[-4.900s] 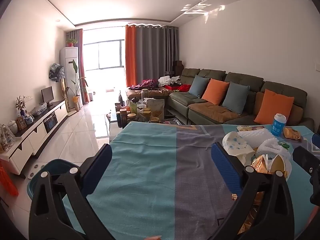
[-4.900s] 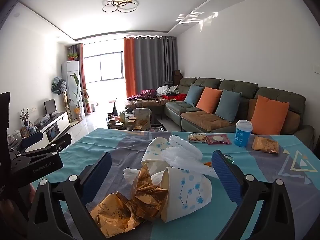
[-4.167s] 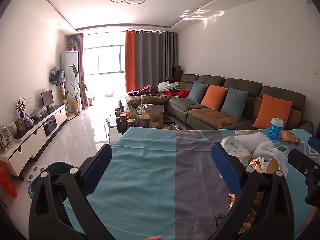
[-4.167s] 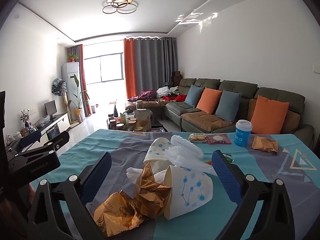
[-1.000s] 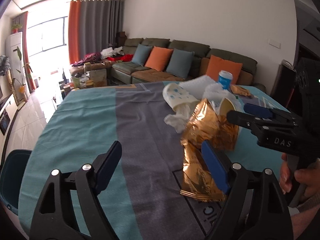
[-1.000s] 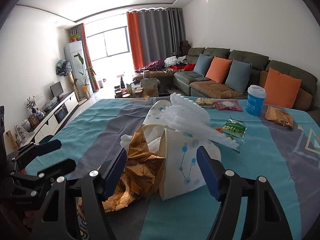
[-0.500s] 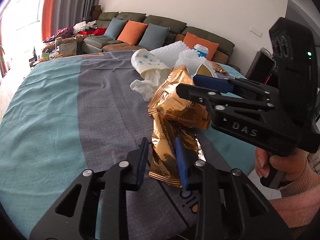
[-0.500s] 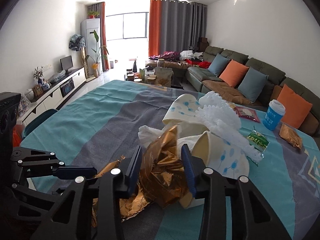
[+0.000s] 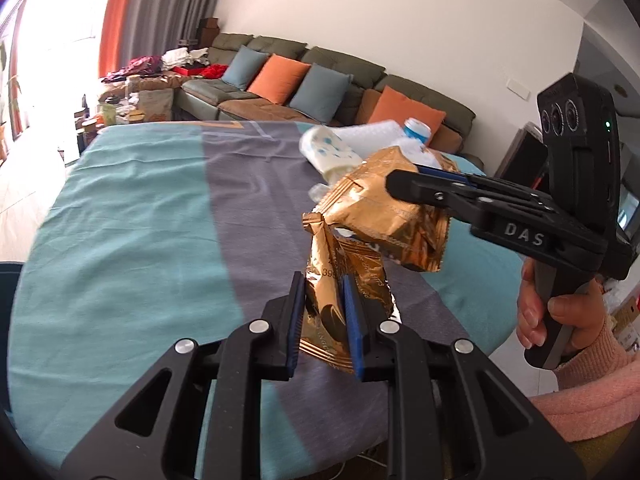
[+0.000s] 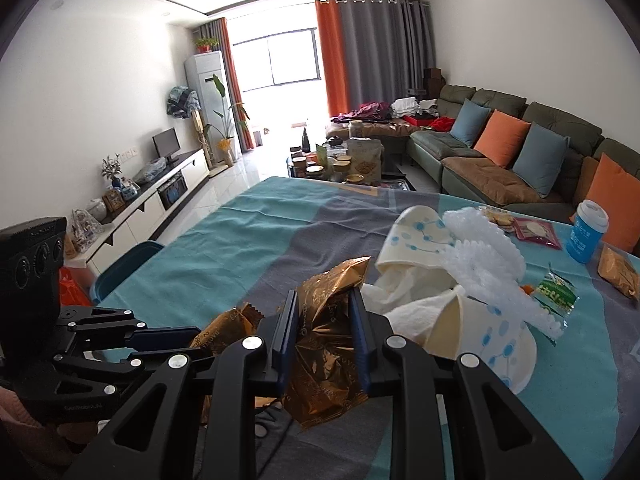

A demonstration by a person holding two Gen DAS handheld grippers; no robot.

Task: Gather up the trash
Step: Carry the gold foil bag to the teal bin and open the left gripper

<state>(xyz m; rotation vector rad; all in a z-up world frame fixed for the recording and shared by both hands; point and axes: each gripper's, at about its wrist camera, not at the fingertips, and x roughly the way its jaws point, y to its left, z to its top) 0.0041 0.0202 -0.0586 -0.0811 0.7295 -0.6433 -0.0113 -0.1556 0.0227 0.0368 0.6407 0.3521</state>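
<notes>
Two crumpled gold foil snack wrappers, one per grip, above the teal-and-grey clothed desk [image 9: 132,216]. Left hand-held gripper [image 9: 322,312] has just closed, nearly shut, pinching the lower wrapper [image 9: 340,280]. Right hand-held gripper [image 10: 323,332] likewise closed on the upper wrapper [image 10: 328,344]. Wrappers possibly touching; hard to tell.

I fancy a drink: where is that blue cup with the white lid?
In the right wrist view the blue cup stands upright at the table's far right edge, before an orange sofa cushion, beside a red snack packet.
</notes>
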